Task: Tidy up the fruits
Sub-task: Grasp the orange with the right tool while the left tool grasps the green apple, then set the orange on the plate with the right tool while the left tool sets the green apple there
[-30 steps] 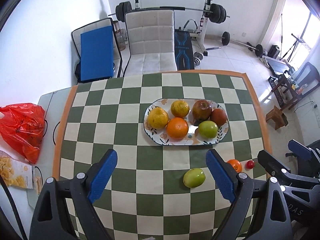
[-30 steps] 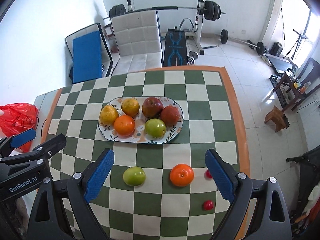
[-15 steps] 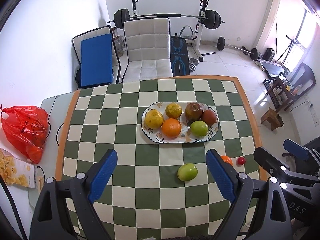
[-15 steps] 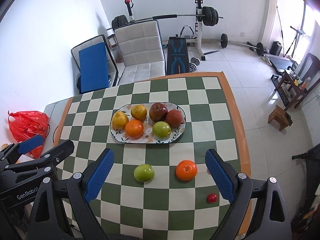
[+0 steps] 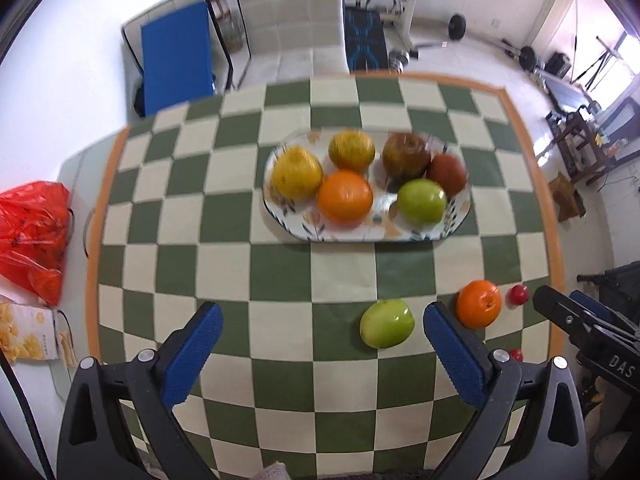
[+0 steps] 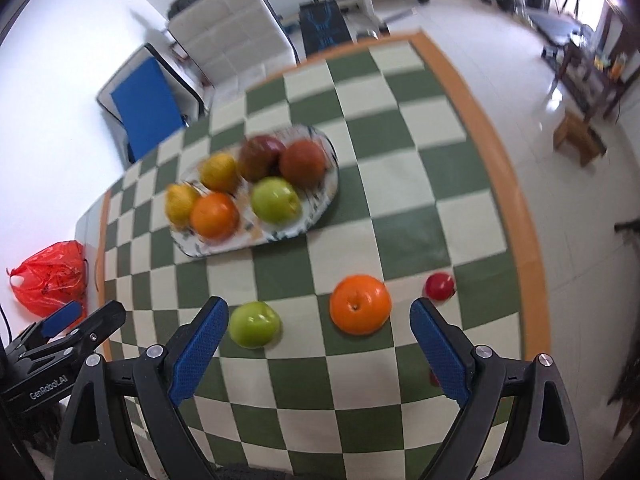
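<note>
An oval patterned plate point(image 5: 360, 232) point(image 6: 288, 228) on the checked tablecloth holds several fruits: yellow ones, an orange, a green apple and two reddish apples. Loose on the cloth nearer me lie a green apple point(image 5: 386, 323) point(image 6: 255, 324), an orange point(image 5: 479, 303) point(image 6: 360, 304) and a small red fruit point(image 5: 519, 294) point(image 6: 439, 286). A second small red fruit point(image 5: 516, 355) peeks out beside my left finger. My left gripper point(image 5: 320, 336) is open, the loose green apple just inside its right finger. My right gripper point(image 6: 318, 330) is open above the cloth, with the orange between its fingers further ahead.
A red plastic bag point(image 5: 34, 236) point(image 6: 52, 280) and a snack box point(image 5: 26, 332) lie left of the table. A white chair point(image 5: 296, 16) and a blue-padded chair point(image 5: 176, 56) stand behind the table. The table's orange edge point(image 6: 520, 240) runs along the right.
Both grippers have dropped lower and closer to the table, so the fruits look larger. The right view has tilted and turned toward the loose orange. Both stay open.
</note>
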Tool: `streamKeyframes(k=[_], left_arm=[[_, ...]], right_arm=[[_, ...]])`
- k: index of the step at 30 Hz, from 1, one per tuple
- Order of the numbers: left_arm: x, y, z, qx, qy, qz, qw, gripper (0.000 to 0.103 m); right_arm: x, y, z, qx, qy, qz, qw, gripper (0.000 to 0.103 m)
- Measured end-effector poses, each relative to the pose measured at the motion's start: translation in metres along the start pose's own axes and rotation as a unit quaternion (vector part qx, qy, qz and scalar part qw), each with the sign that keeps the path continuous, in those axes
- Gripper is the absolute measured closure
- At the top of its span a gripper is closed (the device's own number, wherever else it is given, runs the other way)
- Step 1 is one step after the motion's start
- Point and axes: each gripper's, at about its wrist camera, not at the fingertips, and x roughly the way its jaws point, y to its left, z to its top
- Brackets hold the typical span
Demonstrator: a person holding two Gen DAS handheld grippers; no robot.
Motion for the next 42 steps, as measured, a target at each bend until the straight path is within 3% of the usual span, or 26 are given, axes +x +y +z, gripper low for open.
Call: streamKeyframes(k=[2, 8, 10, 12, 17, 19, 21, 23, 25, 30, 35, 39, 42], left_arm=[[0.03, -0.003, -0.001, -0.007, 0.041, -0.001, 0.9991, 0.0], [0.083, -0.012, -0.007, -0.018, 0.117, -0.015, 0.9929, 0.0], [0.096, -0.014, -0.008, -0.019, 0.133, -0.019, 0.9908, 0.0], [0.106, -0.018, -0.009, -0.019, 0.147, -0.028, 0.9886, 0.0], [0.129, -0.035, -0.009, -0.004, 0.174, -0.05, 0.9836, 0.0], [0.135, -0.041, -0.009, 0.003, 0.179, -0.065, 0.9817, 0.0], [0.14, -0.049, -0.011, 0.014, 0.181, -0.074, 0.9806, 0.007], [0.147, -0.054, -0.014, 0.024, 0.189, -0.074, 0.979, 0.033], [0.152, -0.055, -0.018, 0.03, 0.196, -0.077, 0.977, 0.042], [0.148, -0.047, -0.027, 0.031, 0.181, -0.063, 0.981, 0.043], [0.149, -0.017, -0.037, -0.001, 0.18, -0.067, 0.9815, 0.043], [0.147, -0.008, -0.037, -0.01, 0.172, -0.064, 0.983, 0.043], [0.14, -0.005, -0.034, -0.01, 0.162, -0.065, 0.9846, 0.043]], right_arm=[[0.037, -0.013, -0.001, 0.016, 0.035, -0.002, 0.999, 0.019], [0.116, -0.026, -0.003, 0.02, 0.095, -0.025, 0.995, 0.024], [0.131, -0.025, -0.003, 0.006, 0.1, -0.045, 0.994, 0.026], [0.142, -0.025, -0.003, -0.005, 0.109, -0.048, 0.993, 0.037], [0.143, -0.032, -0.011, -0.019, 0.118, -0.052, 0.992, 0.037], [0.143, -0.038, -0.016, -0.011, 0.124, -0.048, 0.991, 0.037], [0.143, -0.044, -0.021, -0.005, 0.127, -0.047, 0.991, 0.037], [0.145, -0.049, -0.026, -0.002, 0.128, -0.044, 0.991, 0.037], [0.147, -0.049, -0.028, -0.002, 0.13, -0.044, 0.991, 0.037], [0.147, -0.041, -0.023, -0.013, 0.136, -0.047, 0.99, 0.037], [0.155, -0.013, -0.028, -0.046, 0.155, -0.019, 0.987, 0.037], [0.159, 0.008, -0.036, -0.087, 0.141, -0.049, 0.985, 0.037], [0.159, 0.009, -0.035, -0.084, 0.144, -0.043, 0.985, 0.037]])
